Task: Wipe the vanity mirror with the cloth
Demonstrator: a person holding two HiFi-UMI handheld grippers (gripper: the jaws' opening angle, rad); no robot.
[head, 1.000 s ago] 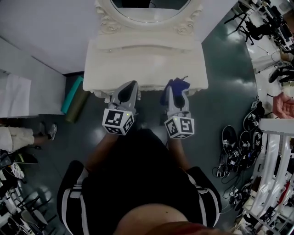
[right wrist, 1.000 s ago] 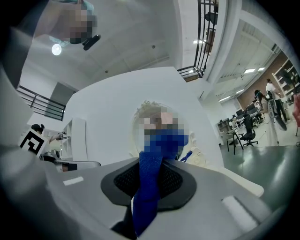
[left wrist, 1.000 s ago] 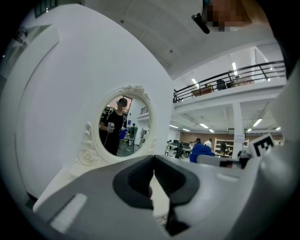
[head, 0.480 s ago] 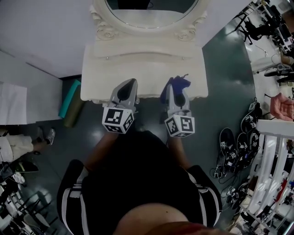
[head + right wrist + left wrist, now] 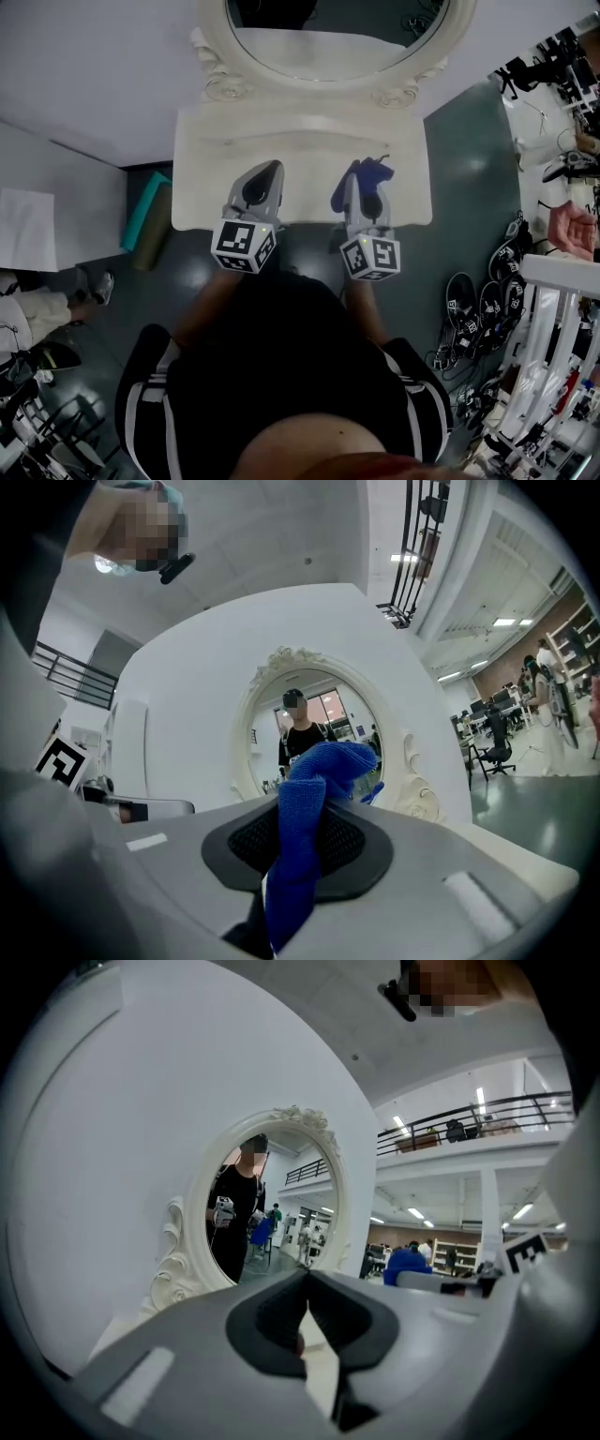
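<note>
the vanity mirror (image 5: 328,42) is observed at the top of the head view; it is oval, set in a carved white frame (image 5: 217,80), and stands at the back of a white dressing table (image 5: 300,141); neither gripper is in contact with the glass.

the left gripper (image 5: 266,172) is held over the front part of the table top, beside the right gripper (image 5: 360,176) and apart from it; both are pointed toward the mirror.

in the left gripper view the left gripper (image 5: 307,1283) is found closed, its dark pads meeting at the tips; nothing is held between them; the mirror (image 5: 272,1208) is seen ahead and to the left, with a reflection (image 5: 234,1222) of a person in dark clothing in the glass.

in the right gripper view the right gripper (image 5: 300,841) is found clamped on the blue cloth (image 5: 317,775); the cloth is pinched between the pads, a bunched fold standing up beyond the jaw tips and a strip hanging down between the jaws; in that view the fold is seen against the lower part of the mirror (image 5: 314,714); in the head view the cloth (image 5: 370,171) is noted at the tip of the right gripper, above the table top.

a teal roll (image 5: 145,202) is noted on the dark floor (image 5: 469,178), by the left end of the table; an olive roll (image 5: 155,232) lies just beside it.
</note>
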